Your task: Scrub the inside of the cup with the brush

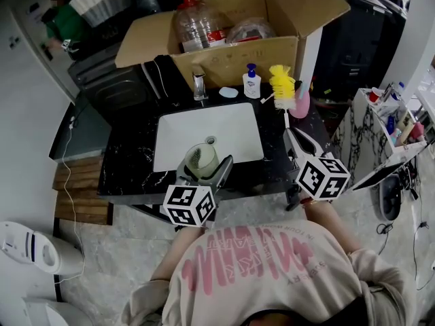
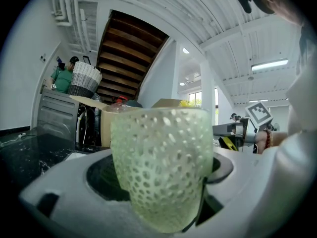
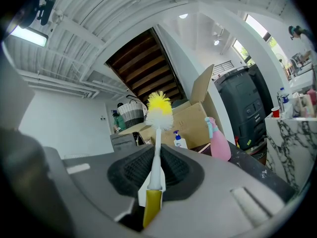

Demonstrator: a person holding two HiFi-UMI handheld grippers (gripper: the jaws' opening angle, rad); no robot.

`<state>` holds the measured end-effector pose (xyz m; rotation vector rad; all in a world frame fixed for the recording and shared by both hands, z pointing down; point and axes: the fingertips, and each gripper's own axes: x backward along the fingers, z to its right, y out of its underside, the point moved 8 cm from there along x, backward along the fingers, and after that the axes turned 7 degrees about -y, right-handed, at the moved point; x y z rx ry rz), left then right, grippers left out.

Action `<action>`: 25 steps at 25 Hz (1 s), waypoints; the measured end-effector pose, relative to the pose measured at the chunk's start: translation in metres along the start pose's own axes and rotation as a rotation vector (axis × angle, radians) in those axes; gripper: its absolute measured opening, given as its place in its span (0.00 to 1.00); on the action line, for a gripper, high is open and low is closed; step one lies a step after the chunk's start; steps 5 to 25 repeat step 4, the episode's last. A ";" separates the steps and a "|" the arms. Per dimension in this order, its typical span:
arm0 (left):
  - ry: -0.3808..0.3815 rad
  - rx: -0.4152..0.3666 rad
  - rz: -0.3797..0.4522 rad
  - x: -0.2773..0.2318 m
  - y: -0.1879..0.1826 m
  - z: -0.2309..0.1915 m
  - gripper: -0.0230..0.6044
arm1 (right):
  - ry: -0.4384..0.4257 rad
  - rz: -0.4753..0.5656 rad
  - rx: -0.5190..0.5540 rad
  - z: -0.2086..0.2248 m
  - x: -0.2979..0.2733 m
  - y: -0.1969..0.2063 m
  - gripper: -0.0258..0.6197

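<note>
Left gripper (image 1: 204,167) is clamped on the cup (image 1: 201,159), held at the near rim of the sink (image 1: 234,131). The basin beyond the cup is open. The cup is pale green and translucent with a dimpled wall, mouth upward. Right gripper (image 1: 293,136) is clenched on the handle of the brush (image 1: 282,85), right of the sink and well apart from the cup, yellow bristles raised beside a pink bottle (image 1: 300,104). Behind the sink, a cardboard box (image 1: 272,53) holds a clear jug (image 1: 197,26).

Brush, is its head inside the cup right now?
No, the brush sticks up beside the pink bottle, its head well apart from the cup held at the sink's front edge.
</note>
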<state>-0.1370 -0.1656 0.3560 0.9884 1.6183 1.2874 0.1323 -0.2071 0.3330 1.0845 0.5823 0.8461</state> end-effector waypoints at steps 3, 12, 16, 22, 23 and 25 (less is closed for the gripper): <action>0.002 0.007 -0.003 0.000 0.002 -0.001 0.66 | 0.002 -0.003 -0.001 -0.001 -0.001 0.002 0.12; 0.002 0.009 -0.004 0.001 0.003 -0.001 0.66 | 0.002 -0.005 -0.001 -0.001 -0.001 0.003 0.12; 0.002 0.009 -0.004 0.001 0.003 -0.001 0.66 | 0.002 -0.005 -0.001 -0.001 -0.001 0.003 0.12; 0.002 0.009 -0.004 0.001 0.003 -0.001 0.66 | 0.002 -0.005 -0.001 -0.001 -0.001 0.003 0.12; 0.002 0.009 -0.004 0.001 0.003 -0.001 0.66 | 0.002 -0.005 -0.001 -0.001 -0.001 0.003 0.12; 0.002 0.009 -0.004 0.001 0.003 -0.001 0.66 | 0.002 -0.005 -0.001 -0.001 -0.001 0.003 0.12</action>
